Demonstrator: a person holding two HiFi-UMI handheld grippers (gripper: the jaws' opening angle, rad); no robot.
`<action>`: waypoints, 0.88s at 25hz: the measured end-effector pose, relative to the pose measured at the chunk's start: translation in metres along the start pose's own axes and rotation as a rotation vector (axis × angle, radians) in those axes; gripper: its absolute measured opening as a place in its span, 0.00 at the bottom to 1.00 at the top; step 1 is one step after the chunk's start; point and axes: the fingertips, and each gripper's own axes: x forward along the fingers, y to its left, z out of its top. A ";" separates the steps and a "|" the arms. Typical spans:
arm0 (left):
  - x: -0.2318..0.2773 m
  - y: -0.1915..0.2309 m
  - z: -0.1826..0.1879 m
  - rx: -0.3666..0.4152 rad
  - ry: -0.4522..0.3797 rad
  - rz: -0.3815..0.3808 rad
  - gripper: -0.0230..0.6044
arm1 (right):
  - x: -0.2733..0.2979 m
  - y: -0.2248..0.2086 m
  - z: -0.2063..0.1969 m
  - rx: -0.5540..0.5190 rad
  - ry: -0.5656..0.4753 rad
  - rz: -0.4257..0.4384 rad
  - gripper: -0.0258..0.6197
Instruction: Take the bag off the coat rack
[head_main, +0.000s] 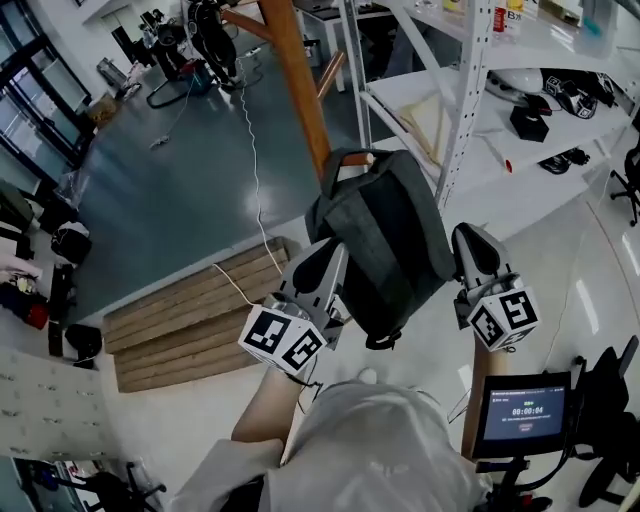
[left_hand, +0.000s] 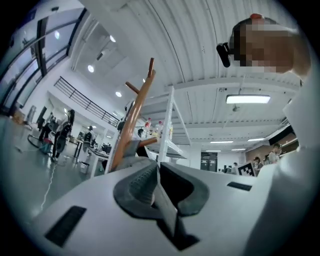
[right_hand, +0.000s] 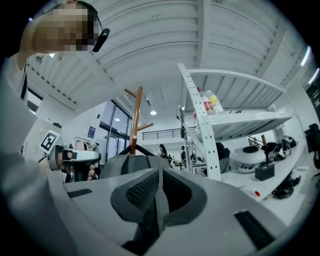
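Nearest, the left gripper (head_main: 333, 252) and the right gripper (head_main: 468, 240) reach forward, one at each side of a dark grey bag (head_main: 385, 240). In the left gripper view the jaws are pressed together on a thin strip of the bag's grey cloth (left_hand: 165, 200). In the right gripper view the jaws pinch a fold of the same grey cloth (right_hand: 156, 210) in the same way. The bag hangs between the two grippers, its top handle (head_main: 345, 158) up and close against the wooden pole of the coat rack (head_main: 298, 80). I cannot tell whether the handle sits on a peg. Right of the pole stands a white metal shelf (head_main: 460, 100) with bottles and dark objects on it. A wooden pallet (head_main: 190, 310) lies on the floor to the left, and a white cable (head_main: 250, 150) runs across the grey floor beyond it. A small screen (head_main: 522, 408) is at the lower right.
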 end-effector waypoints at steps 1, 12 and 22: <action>0.001 0.008 0.009 0.018 -0.015 0.026 0.05 | 0.010 0.002 0.008 -0.023 -0.009 0.023 0.06; 0.071 0.074 0.098 0.269 -0.011 0.152 0.25 | 0.108 0.032 0.067 -0.254 -0.019 0.339 0.06; 0.136 0.088 0.121 0.278 0.079 0.073 0.36 | 0.155 0.056 0.053 -0.521 0.121 0.502 0.15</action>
